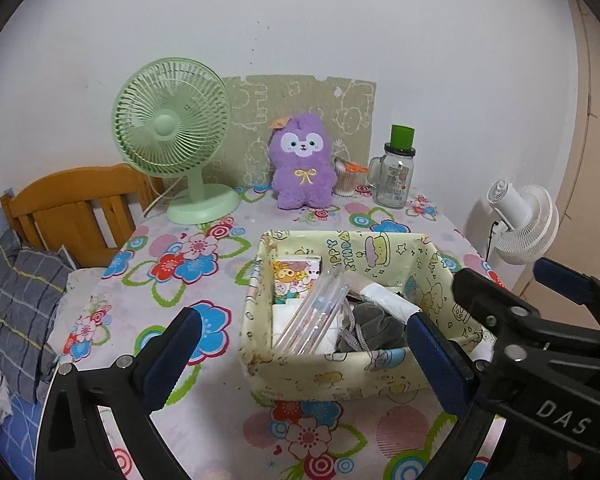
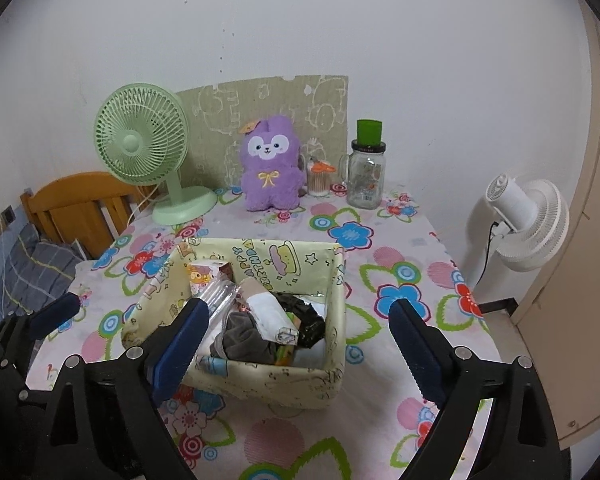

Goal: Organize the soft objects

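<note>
Both grippers, left gripper (image 1: 304,354) & right gripper (image 2: 300,344), jaws wide, empty. Fabric basket (image 2: 260,380) sits between jaws, 12 o'clock; purple plush (image 2: 271,164) beyond, nothing blocking.

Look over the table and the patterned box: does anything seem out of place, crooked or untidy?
The box is jumbled: a clear plastic packet sticks up at a slant, and a grey cloth and a white roll are heaped loosely. The purple plush toy still sits outside the box by the wall.
</note>
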The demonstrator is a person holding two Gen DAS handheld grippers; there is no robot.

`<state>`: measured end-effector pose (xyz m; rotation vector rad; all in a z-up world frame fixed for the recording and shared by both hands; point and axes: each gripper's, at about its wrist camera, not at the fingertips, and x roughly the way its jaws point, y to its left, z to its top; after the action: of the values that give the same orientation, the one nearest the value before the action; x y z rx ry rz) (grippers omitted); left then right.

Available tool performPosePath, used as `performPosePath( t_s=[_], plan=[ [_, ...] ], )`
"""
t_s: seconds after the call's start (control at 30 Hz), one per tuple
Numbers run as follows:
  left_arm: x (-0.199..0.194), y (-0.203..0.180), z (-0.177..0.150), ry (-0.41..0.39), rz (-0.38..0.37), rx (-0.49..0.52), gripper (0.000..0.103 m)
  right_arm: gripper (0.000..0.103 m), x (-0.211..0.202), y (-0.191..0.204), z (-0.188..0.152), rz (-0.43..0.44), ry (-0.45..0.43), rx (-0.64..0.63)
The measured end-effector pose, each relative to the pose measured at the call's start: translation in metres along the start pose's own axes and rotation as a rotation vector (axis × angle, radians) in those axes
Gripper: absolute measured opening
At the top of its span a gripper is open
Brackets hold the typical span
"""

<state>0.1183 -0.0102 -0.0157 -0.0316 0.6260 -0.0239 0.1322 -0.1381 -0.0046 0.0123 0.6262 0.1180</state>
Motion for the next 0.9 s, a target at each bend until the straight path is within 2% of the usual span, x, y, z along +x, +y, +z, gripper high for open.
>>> performPosePath(
  t_s=[0.9],
  plan=[
    [-0.083, 0.020, -0.020, -0.147, 0.057, -0.028, 0.103, 0.100, -0.085, -0.028, -0.023, -0.045, -0.134, 0.045]
  ],
)
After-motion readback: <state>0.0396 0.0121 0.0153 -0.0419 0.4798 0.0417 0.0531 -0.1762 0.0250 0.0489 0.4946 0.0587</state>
